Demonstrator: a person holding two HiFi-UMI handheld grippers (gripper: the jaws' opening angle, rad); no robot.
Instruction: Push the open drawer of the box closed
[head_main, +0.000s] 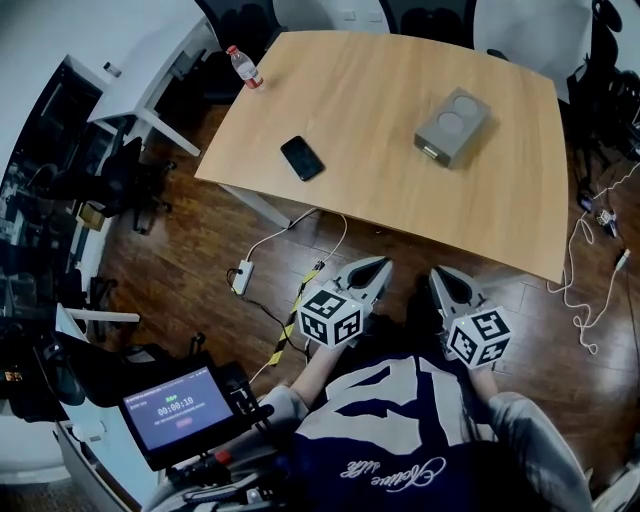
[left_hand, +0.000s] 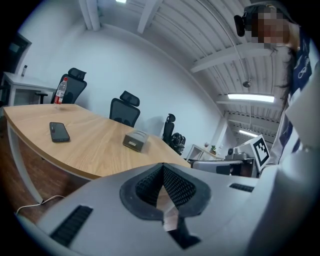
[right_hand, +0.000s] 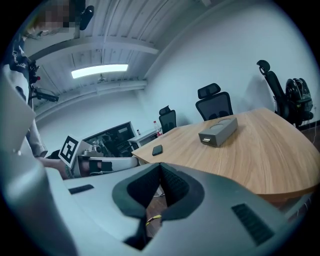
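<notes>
1. The left gripper (head_main: 379, 265) and right gripper (head_main: 441, 273) were held off the near edge of the table (head_main: 400, 215), each with its jaws pressed together and gripping nothing.
2. The box (head_main: 452, 127) sat on the table's right part, well apart from both grippers.
3. A phone (head_main: 301, 157) lay to its left.

grey box (head_main: 453, 126), black phone (head_main: 301, 157), light wood-grain table (head_main: 370, 100), red-labelled bottle (head_main: 244, 67), dark brown plank floor (head_main: 200, 240).
</notes>
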